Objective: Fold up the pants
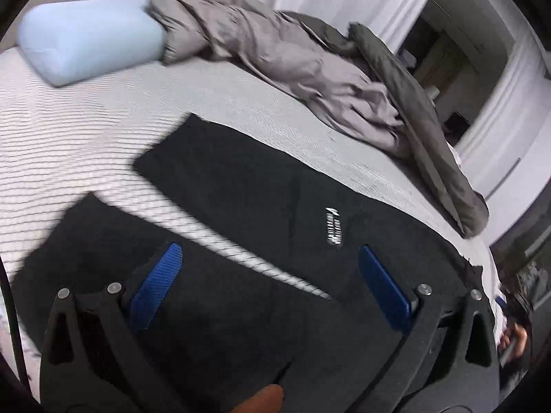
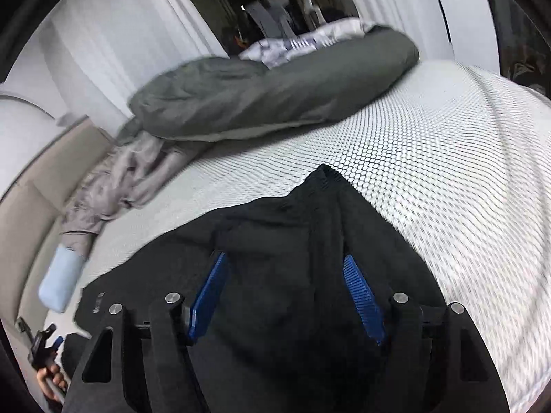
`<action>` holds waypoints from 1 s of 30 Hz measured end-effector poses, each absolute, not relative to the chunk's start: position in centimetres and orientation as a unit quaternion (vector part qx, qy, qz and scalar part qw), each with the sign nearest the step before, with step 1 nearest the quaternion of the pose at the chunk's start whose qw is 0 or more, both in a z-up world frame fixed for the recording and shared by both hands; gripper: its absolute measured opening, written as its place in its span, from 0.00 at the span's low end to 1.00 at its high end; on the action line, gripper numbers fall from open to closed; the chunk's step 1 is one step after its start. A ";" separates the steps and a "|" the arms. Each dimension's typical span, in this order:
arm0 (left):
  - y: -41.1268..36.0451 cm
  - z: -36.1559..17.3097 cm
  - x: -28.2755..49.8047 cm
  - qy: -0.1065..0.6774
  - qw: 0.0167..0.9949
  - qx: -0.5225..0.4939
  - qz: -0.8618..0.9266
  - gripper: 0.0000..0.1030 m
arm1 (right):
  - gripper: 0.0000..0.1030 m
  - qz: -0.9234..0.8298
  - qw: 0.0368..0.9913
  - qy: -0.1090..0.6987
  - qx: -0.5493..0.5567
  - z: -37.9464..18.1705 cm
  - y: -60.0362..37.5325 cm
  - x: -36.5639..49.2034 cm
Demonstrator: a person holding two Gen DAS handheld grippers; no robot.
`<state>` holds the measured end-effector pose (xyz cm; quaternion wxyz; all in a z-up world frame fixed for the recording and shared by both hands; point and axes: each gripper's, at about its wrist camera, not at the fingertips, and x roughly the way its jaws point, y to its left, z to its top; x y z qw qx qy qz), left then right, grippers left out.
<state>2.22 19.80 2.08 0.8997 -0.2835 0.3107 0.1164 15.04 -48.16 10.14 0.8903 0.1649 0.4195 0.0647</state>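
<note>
Black pants [image 1: 248, 186] lie flat on the white patterned bed, two legs spread apart, a small white logo [image 1: 333, 225] near the waist. My left gripper [image 1: 268, 254] hovers over the near leg and crotch area, its blue-padded fingers [image 1: 162, 275] wide apart and empty. In the right wrist view the pants [image 2: 286, 241] show a bunched, raised waist end. My right gripper [image 2: 286, 268] is above it, open, with blue pads [image 2: 361, 296] either side of the cloth, not closed on it.
A pale blue pillow [image 1: 89, 44] lies at the head of the bed. A crumpled grey duvet [image 1: 310, 69] runs along the far side; it also shows in the right wrist view [image 2: 275, 86]. A white mattress cover [image 2: 465, 172] extends right. White walls and a dark doorway stand beyond.
</note>
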 end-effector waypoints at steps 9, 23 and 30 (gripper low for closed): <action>18.8 -0.2 6.4 0.308 0.900 -0.280 0.127 0.99 | 0.44 0.046 0.856 0.505 0.104 4.9 -47.7 26.3; 23.1 -0.9 6.1 0.347 0.874 -0.293 0.175 0.99 | 0.53 -0.056 0.873 0.458 0.154 9.1 -52.9 27.8; 26.8 -4.3 12.8 0.446 0.818 -0.323 0.167 0.58 | 0.73 -0.003 0.907 0.366 0.208 13.8 -54.2 14.2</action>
